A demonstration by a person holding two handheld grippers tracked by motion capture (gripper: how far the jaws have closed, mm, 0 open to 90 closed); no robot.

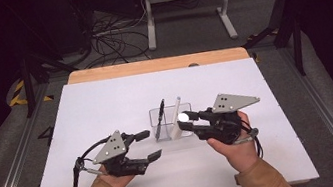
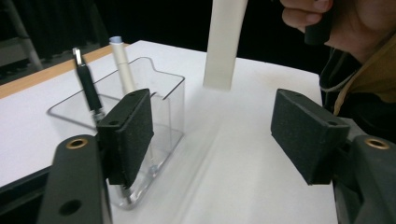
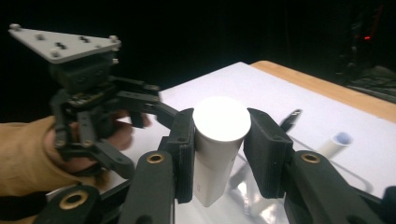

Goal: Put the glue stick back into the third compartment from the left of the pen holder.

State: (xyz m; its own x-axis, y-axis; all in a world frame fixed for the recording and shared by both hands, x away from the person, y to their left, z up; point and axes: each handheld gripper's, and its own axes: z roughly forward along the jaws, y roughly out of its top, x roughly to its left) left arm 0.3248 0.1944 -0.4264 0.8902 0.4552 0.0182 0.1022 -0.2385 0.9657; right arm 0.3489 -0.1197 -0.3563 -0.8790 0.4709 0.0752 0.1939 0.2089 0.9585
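Note:
A clear plastic holder (image 1: 171,121) stands mid-table with a black pen (image 1: 160,119) and a white pen (image 1: 177,103) leaning in it. My right gripper (image 1: 191,123) is shut on a thick white marker (image 1: 183,117), held nearly upright with its flat end up; its lower end hangs by the holder's near right side. In the right gripper view the marker (image 3: 218,140) sits clamped between both pads. My left gripper (image 1: 150,144) stands open just left of the holder, nothing between its pads (image 2: 128,135). Its view shows the holder (image 2: 159,100), black pen (image 2: 87,84), white pen (image 2: 122,65) and hanging marker (image 2: 226,44).
The white table top (image 1: 105,103) has free room on all sides of the holder. A wooden strip (image 1: 150,66) runs along the far edge. Beyond it are a table frame (image 1: 186,4) and loose cables (image 1: 110,41) on the floor.

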